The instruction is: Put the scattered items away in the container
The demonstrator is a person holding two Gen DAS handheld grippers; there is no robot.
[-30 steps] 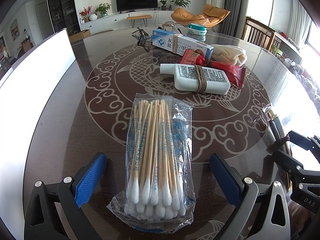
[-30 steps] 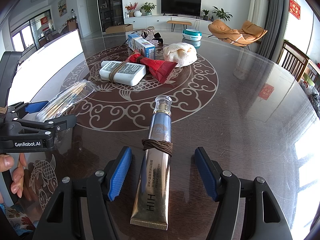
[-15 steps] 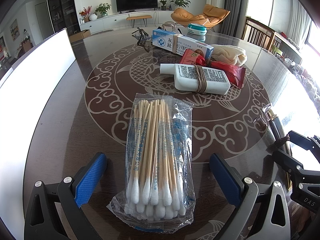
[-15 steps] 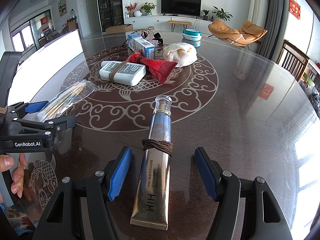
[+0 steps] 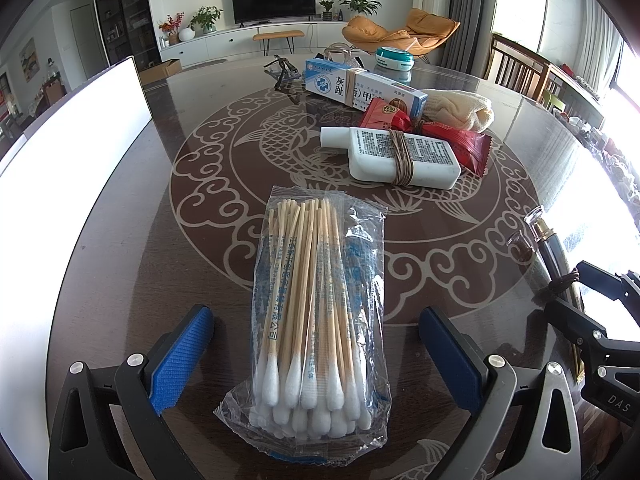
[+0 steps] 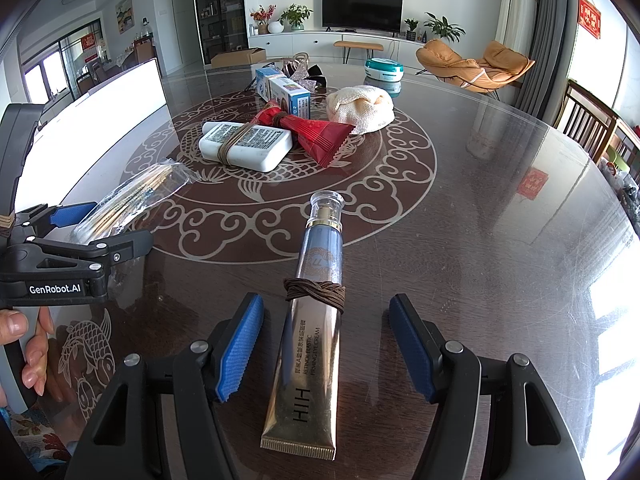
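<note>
A clear bag of cotton swabs [image 5: 316,320] lies on the dark glass table between the blue pads [image 5: 182,360] of my left gripper [image 5: 316,360]. Its jaws stand wide open, with a gap on each side of the bag. A gold and blue cream tube [image 6: 316,320] with a brown band around it lies between the pads [image 6: 240,348] of my right gripper [image 6: 326,346], which is open and not touching it. A bright white container wall [image 5: 80,140] runs along the left side of the table.
Further back lie a banded white bottle [image 5: 400,156], red packets [image 5: 444,134], a blue and white box [image 5: 360,84], a cream cloth [image 5: 460,108], a teal tin [image 5: 394,56] and hair clips [image 5: 284,70]. A hand [image 6: 24,344] holds the left gripper's handle.
</note>
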